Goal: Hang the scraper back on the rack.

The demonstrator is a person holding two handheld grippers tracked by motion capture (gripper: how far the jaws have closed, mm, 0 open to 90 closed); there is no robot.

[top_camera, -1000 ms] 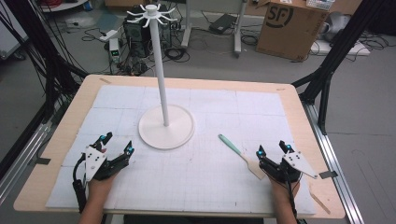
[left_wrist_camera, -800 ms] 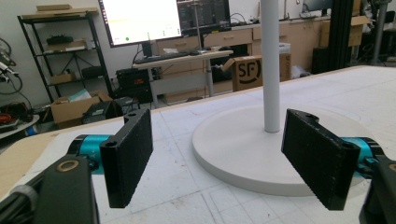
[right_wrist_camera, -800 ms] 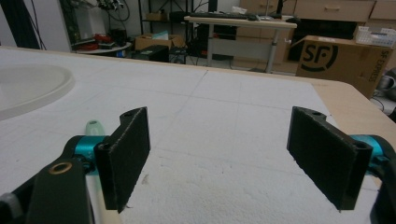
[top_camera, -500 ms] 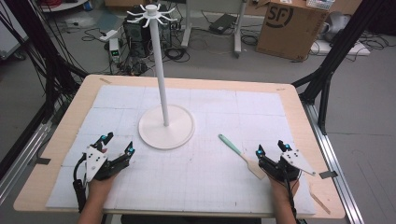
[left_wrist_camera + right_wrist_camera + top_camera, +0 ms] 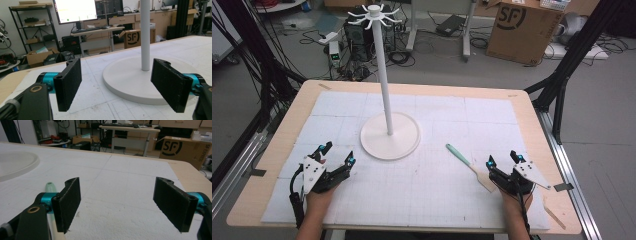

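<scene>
A white stand point(image 5: 387, 100) with a round base point(image 5: 390, 136) and a hooked crown rises from the middle of the white mat. A spatula point(image 5: 469, 166) with a green handle and a pale wooden blade lies on the mat at the right. My right gripper point(image 5: 504, 160) rests open just right of the blade, with nothing between its jaws. In the right gripper view the green handle tip point(image 5: 49, 186) pokes out behind the left jaw. My left gripper point(image 5: 337, 153) sits open at the near left, and the stand's pole point(image 5: 145, 35) rises beyond its jaws.
The mat covers a wooden table point(image 5: 532, 120) with bare edges around it. A cardboard box point(image 5: 523, 22), cables and a computer tower point(image 5: 357, 32) stand on the floor behind. Black frame posts point(image 5: 569, 55) flank the table's sides.
My right gripper has shifted slightly left, closer to the spatula's blade. The left gripper has not moved.
</scene>
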